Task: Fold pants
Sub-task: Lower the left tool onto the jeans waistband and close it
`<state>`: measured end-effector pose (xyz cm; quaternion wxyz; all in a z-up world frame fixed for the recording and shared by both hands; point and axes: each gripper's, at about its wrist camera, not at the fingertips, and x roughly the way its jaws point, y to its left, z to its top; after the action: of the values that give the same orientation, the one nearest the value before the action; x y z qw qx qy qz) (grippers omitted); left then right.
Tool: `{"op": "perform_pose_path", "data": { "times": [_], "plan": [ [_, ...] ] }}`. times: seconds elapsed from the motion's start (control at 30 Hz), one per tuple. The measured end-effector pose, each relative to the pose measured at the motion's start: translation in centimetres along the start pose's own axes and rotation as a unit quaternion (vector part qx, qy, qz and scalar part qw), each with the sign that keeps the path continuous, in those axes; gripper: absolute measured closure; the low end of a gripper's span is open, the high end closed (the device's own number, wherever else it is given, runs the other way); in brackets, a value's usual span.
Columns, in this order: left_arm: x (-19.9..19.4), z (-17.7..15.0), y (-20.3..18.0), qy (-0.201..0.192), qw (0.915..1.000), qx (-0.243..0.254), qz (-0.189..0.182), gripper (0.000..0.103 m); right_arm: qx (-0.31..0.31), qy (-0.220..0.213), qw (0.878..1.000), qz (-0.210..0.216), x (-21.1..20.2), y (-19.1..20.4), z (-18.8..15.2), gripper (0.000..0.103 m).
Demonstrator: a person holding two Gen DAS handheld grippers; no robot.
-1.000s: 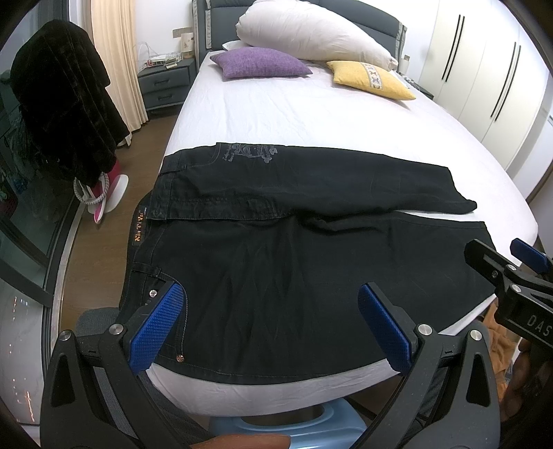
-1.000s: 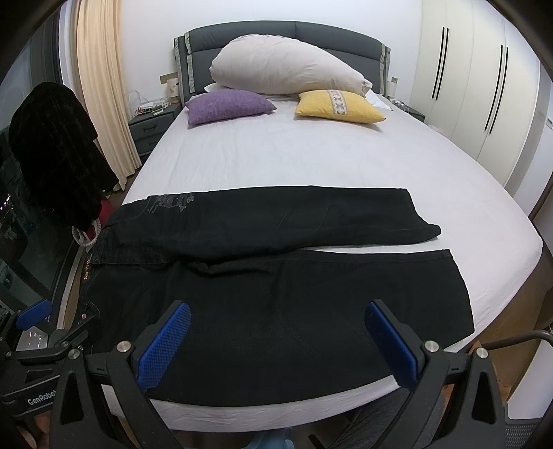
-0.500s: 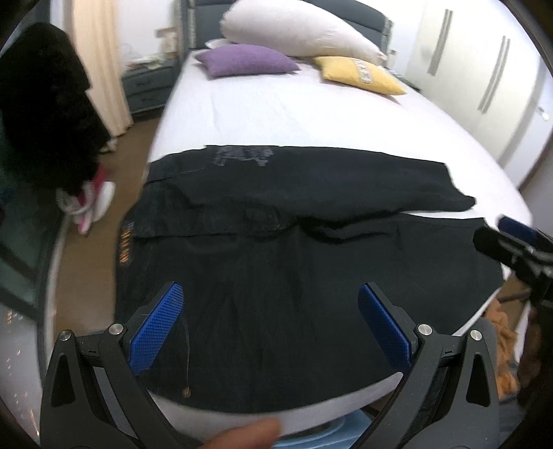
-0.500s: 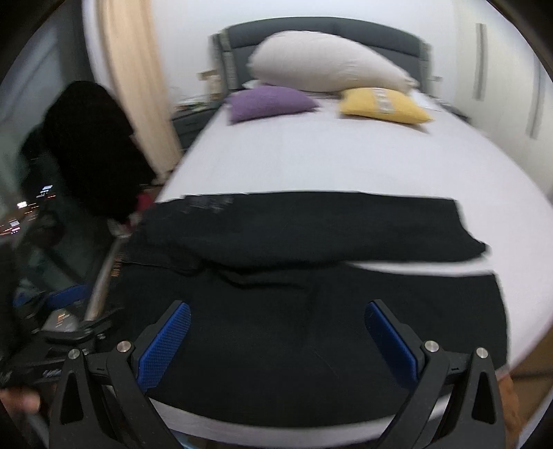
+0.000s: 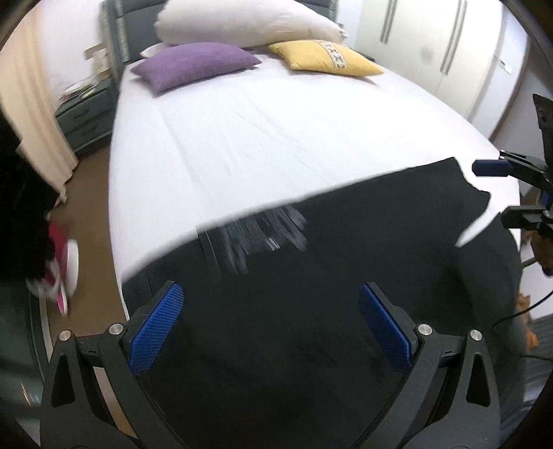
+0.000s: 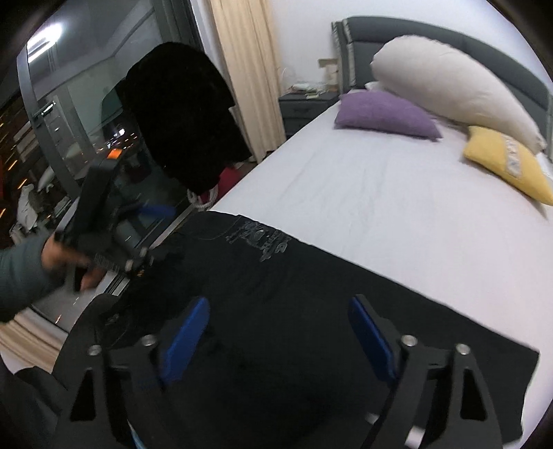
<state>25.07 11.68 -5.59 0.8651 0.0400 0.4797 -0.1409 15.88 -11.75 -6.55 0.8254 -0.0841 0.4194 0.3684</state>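
Black pants (image 5: 311, 286) lie spread across the near end of the white bed (image 5: 259, 138), a silver print (image 5: 266, 235) near the waist. My left gripper (image 5: 273, 323) is open above the dark cloth, with nothing between its blue pads. The right wrist view shows it at the waist end (image 6: 152, 231), held by a hand in a grey sleeve. My right gripper (image 6: 278, 336) hovers over the pants (image 6: 311, 311) with its jaws closing and nothing pinched between them. In the left wrist view it is at the leg hems (image 5: 508, 191).
A purple pillow (image 5: 197, 65), a yellow pillow (image 5: 325, 57) and a large white pillow (image 5: 249, 20) lie at the headboard. A nightstand (image 5: 86, 117) and curtain stand left of the bed, a wardrobe (image 5: 449, 51) right. A dark garment (image 6: 183, 114) hangs by the window.
Both grippers have swept quickly forward over the pants, which now fill the lower part of each view. The right wrist view has swung left toward the window. The right jaws stand narrower.
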Motion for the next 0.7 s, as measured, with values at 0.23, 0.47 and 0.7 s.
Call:
{"op": "perform_pose_path", "data": {
  "times": [0.23,0.47,0.7],
  "plan": [
    [8.3,5.8,3.6,0.085,0.9885,0.108,-0.063,0.003,-0.004,0.032,0.998,0.057,5.5,-5.4,2.1,0.023],
    [13.2,6.9,5.0,0.170,0.9652,0.139,-0.142,0.020,-0.010,0.058,0.995,0.081,8.3,-7.4,1.6,0.023],
    [15.4,7.8,7.8,0.210,0.9543,0.119,-0.176,0.026,-0.002,0.065,0.993,0.098,9.4,-8.9,1.2,0.023]
  ]
}}
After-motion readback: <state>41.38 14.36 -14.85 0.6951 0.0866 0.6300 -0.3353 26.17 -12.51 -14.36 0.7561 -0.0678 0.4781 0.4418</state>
